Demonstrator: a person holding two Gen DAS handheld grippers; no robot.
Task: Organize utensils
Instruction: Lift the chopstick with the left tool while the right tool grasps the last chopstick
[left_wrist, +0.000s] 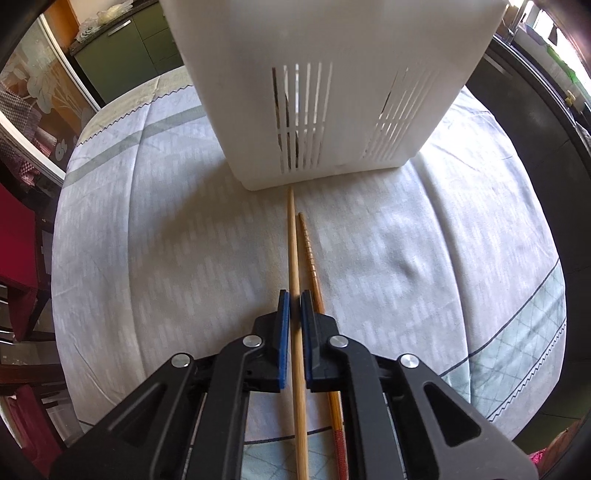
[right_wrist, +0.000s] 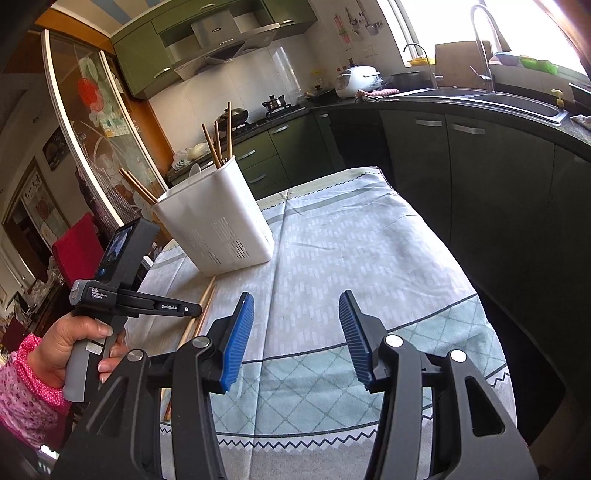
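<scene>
Two chopsticks lie side by side on the clothed table in front of a white slotted utensil holder (left_wrist: 332, 92). My left gripper (left_wrist: 294, 295) points down and is shut on the plain light chopstick (left_wrist: 291, 240), which runs between its blue pads. The darker grooved chopstick (left_wrist: 308, 247) with a red end lies just right of the right finger, untouched. In the right wrist view a hand (right_wrist: 74, 347) holds the left gripper (right_wrist: 195, 309) over the chopsticks (right_wrist: 207, 295). The holder (right_wrist: 221, 229) has several chopsticks (right_wrist: 218, 144) standing in it. My right gripper (right_wrist: 296, 295) hovers open over the cloth, with nothing between its fingers.
A pale blue patterned tablecloth (right_wrist: 351, 240) covers the table, whose right edge drops off toward dark green cabinets (right_wrist: 461, 166). A sink (right_wrist: 517, 99) and counter run along the back right. A red chair (right_wrist: 74, 247) stands left of the table.
</scene>
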